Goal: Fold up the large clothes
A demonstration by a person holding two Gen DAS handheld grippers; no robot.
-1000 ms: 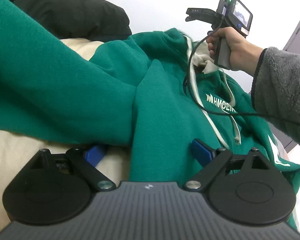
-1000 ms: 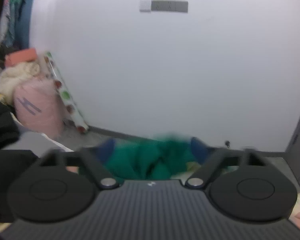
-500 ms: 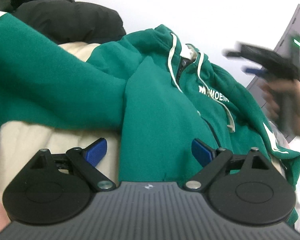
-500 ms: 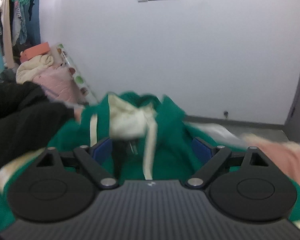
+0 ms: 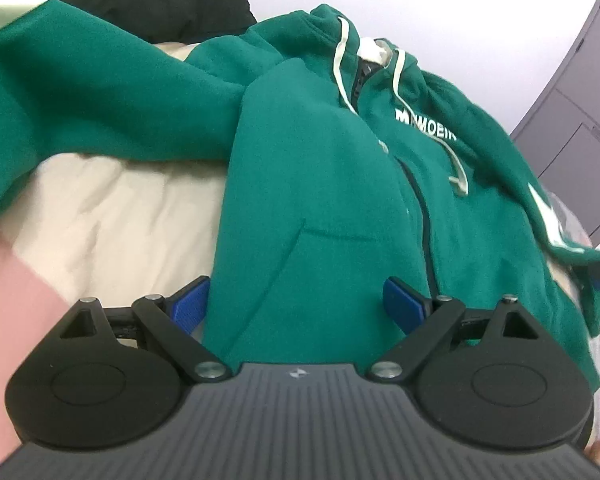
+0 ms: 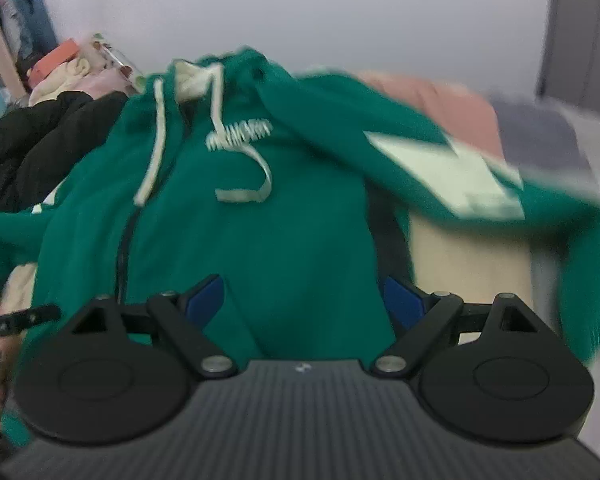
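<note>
Both tools, left tool (image 5: 296, 304) and right tool (image 6: 303, 300), gape wide; green hoodie (image 5: 320, 184) lies between their fingers.

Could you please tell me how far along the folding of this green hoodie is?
Done: the green hoodie lies front-up, zipped, on the cream bedding. In hand: nothing; left gripper and right gripper are open near its hem. Left: both sleeves lie spread; every fold remains.
</note>
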